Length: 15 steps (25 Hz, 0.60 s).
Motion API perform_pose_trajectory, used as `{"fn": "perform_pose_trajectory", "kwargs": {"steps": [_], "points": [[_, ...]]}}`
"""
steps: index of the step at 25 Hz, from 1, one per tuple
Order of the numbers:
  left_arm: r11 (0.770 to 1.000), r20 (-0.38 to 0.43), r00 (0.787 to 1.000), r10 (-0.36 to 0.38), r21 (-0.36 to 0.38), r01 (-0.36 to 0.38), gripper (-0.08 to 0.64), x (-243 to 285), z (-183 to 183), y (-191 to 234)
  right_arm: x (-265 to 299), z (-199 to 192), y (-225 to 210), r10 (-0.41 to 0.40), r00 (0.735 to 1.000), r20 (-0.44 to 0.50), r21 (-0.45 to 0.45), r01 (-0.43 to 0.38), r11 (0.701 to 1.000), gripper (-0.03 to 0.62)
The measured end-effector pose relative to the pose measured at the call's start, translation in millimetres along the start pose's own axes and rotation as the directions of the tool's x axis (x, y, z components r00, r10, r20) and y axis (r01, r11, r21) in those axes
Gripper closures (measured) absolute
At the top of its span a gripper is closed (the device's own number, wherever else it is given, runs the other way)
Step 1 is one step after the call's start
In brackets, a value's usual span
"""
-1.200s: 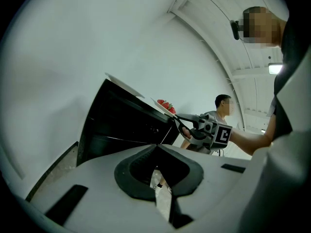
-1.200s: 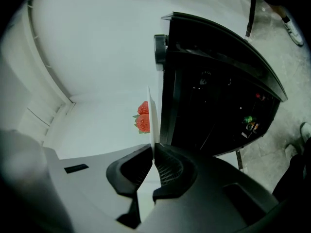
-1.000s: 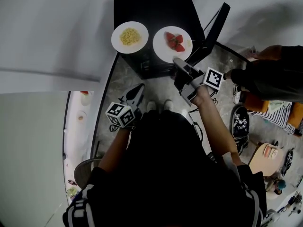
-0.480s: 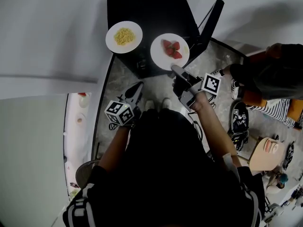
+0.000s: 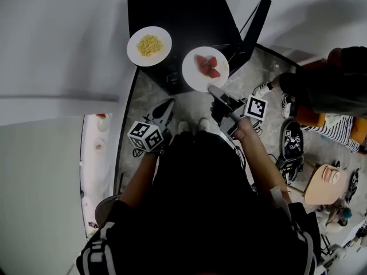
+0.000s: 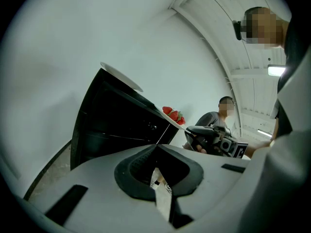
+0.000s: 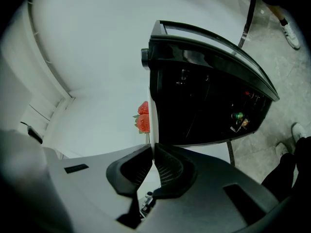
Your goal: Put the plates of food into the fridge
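The right tongs point(image 5: 213, 89) pinch the rim of the strawberry plate point(image 5: 205, 69), holding it flat so the fruit cannot slide, apparently just clear of the fridge point(image 5: 183, 10). The left tongs point(image 5: 167, 104) are closed and empty. The noodle plate point(image 5: 149, 46) sits on top of the fridge.

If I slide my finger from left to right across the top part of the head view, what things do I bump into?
White round plate of yellow noodles → white round plate of red strawberries → thin black open fridge door → person in dark clothes. The two grippers are left out because they overlap the plates.
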<state>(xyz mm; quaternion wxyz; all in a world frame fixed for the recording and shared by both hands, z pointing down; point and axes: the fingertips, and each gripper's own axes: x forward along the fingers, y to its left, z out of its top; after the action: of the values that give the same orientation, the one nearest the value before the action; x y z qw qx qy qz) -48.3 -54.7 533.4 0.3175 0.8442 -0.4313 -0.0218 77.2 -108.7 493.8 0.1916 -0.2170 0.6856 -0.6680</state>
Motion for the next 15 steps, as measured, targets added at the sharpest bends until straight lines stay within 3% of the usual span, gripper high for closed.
{"fn": "perform_pose_trajectory", "kwargs": {"steps": [4,15], "points": [[1.0,-0.008,1.0,-0.001,0.005,0.001,0.538,8.0,4.0,3.9,-0.4,-1.6,-5.6,0.004,1.0,-0.012,0.039,-0.004,0.999,0.561],[1.0,-0.009,1.0,0.013,-0.001,-0.013,0.538,-0.3,1.3,5.7,-10.1,-3.7,-50.3,-0.079,0.997,-0.013,0.052,0.08,0.995,0.561]]}}
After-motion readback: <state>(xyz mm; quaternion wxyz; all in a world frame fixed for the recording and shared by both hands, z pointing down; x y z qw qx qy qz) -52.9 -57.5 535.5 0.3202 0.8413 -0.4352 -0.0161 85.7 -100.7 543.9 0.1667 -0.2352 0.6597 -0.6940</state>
